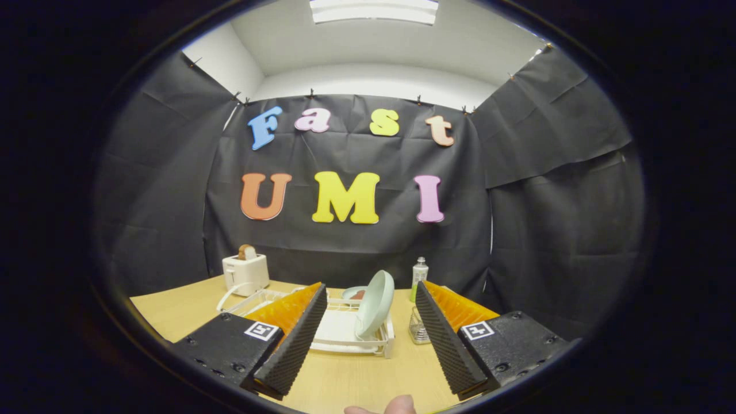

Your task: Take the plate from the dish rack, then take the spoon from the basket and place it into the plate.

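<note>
The gripper (368, 339) was held with its fingers wide apart and empty above the wooden surface (345, 379). Just ahead, between them, the pale green plate (375, 303) stood on edge in the white dish rack (351, 333). It looked stiff, smooth and probably breakable, so its upper rim seemed the best hold.

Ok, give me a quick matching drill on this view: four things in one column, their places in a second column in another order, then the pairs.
Things:
1. plate
2. toaster
3. bottle
4. tongs

Places:
A. at the table's far edge, beyond the dish rack and off to its left
B. open, short of the rack
C. on edge in the rack
D. upright behind the small wire basket, right of the rack

Pairs: 1-C, 2-A, 3-D, 4-B
</note>
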Tool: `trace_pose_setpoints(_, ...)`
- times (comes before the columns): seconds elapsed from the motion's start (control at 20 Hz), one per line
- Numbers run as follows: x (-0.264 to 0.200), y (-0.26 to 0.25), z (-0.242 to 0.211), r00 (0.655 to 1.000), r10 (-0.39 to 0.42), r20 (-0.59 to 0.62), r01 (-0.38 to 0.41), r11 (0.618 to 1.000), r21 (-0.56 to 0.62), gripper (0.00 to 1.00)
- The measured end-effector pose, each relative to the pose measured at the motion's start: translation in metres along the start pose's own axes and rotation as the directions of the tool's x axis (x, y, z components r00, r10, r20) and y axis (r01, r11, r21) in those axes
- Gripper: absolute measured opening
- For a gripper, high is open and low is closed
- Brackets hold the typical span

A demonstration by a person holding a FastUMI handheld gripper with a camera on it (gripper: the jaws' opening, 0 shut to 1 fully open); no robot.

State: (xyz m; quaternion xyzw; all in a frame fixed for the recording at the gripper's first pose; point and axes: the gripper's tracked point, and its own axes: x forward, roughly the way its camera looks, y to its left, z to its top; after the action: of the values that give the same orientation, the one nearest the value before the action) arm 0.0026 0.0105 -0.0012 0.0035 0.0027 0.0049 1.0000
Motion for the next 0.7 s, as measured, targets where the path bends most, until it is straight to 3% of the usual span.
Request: trace_pose_setpoints(0.7, 0.010, -0.019, -0.012, 1.000, -0.005, -0.016, 0.005, 1.000, 0.015, 1.00)
